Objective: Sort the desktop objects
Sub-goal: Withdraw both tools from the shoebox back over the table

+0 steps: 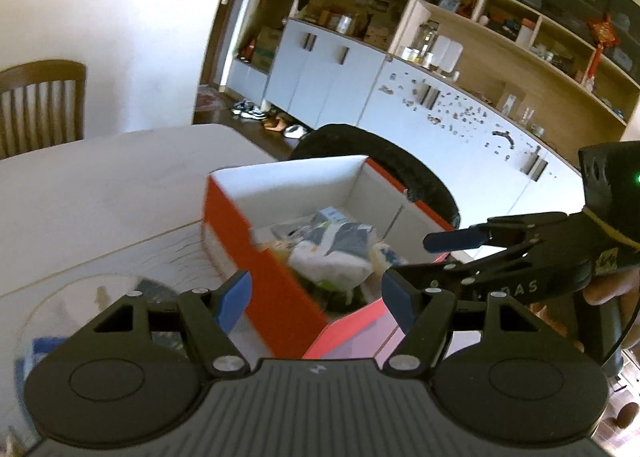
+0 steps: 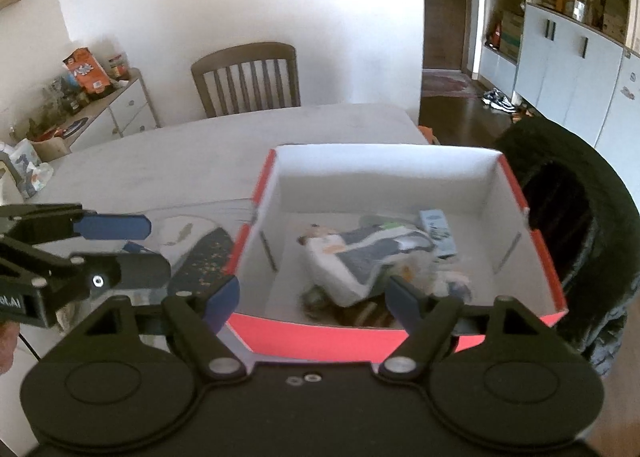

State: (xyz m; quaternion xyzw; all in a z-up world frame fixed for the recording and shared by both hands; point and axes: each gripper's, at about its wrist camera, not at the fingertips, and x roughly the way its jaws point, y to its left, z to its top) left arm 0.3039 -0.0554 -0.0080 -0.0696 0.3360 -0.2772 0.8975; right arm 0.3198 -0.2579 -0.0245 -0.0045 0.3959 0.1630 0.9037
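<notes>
Both grippers, left gripper point(image 1: 316, 299) and right gripper point(image 2: 314, 297), hover with fingers wide apart, holding nothing; sorted packets point(image 2: 360, 257) fill the red box point(image 2: 320, 341), likely collected for tidiness.

The box point(image 2: 396, 341) looks like cardboard: matt orange-red outside, plain matt white on its inner walls. Inside lies a soft bundle of cloth point(image 2: 360, 261) in grey and white, with a small printed paper carton point(image 2: 438, 231) beside it. The counter point(image 2: 168, 161) is a pale, smooth, matt surface with a faint grain. Each claw is matt black plastic with bright metal screw heads; the left claw point(image 1: 316, 297) and the right claw point(image 2: 314, 297) carry blue pads point(image 1: 234, 297) of a rubbery, dull finish. The chair point(image 2: 248, 77) is brown wood with a slight sheen. The cabinet doors point(image 1: 320, 73) are smooth white with metal handles.
</notes>
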